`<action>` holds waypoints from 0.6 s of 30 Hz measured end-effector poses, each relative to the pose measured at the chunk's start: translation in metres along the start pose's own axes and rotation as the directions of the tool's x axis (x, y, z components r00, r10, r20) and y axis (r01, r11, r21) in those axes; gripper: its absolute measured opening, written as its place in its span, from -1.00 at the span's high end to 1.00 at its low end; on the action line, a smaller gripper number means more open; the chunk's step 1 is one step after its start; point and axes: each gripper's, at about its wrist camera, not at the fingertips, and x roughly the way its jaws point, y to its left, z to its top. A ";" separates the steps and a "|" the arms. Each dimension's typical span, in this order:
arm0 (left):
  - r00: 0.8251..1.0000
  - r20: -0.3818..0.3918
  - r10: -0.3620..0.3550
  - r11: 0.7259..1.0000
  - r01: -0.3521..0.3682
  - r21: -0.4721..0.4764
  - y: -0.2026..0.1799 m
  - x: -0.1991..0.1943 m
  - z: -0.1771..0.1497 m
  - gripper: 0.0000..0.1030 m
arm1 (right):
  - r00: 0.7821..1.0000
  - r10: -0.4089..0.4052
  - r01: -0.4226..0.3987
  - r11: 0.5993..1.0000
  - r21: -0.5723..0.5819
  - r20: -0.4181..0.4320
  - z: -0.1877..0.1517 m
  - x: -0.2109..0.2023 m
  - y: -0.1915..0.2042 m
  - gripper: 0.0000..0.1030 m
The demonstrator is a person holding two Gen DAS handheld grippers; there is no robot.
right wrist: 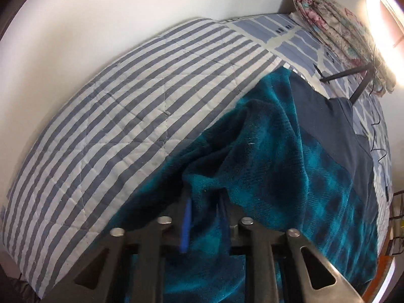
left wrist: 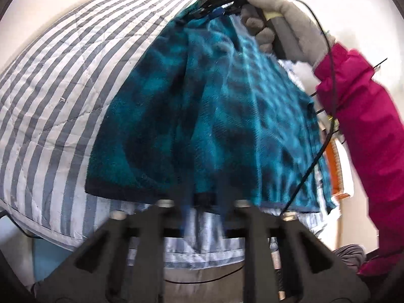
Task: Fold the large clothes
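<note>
Teal plaid fleece garment (right wrist: pixel 290 156) lies on the striped quilt (right wrist: pixel 126 106). Left gripper (left wrist: pixel 202 202) and right gripper (right wrist: pixel 204 199) each clamped on its hem. Soft, floppy, likely light; grip edges, corners.

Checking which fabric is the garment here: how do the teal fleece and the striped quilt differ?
The teal fleece is plush, with a dark plaid; the striped quilt is thin, stitched, with grey-blue and white stripes. The fleece is bunched into folds, while the quilt lies spread flat. The fleece lies on top of the quilt. Fleece sits between the fingers of both hand-held grippers, left and right; neither holds the quilt. Both are fabrics on the bed.
</note>
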 end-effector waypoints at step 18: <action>0.970 0.154 0.189 0.978 -0.200 0.062 0.002 -0.054 0.001 0.61 | 0.961 0.215 -0.251 0.942 0.221 0.174 0.027 -0.014 -0.039 0.98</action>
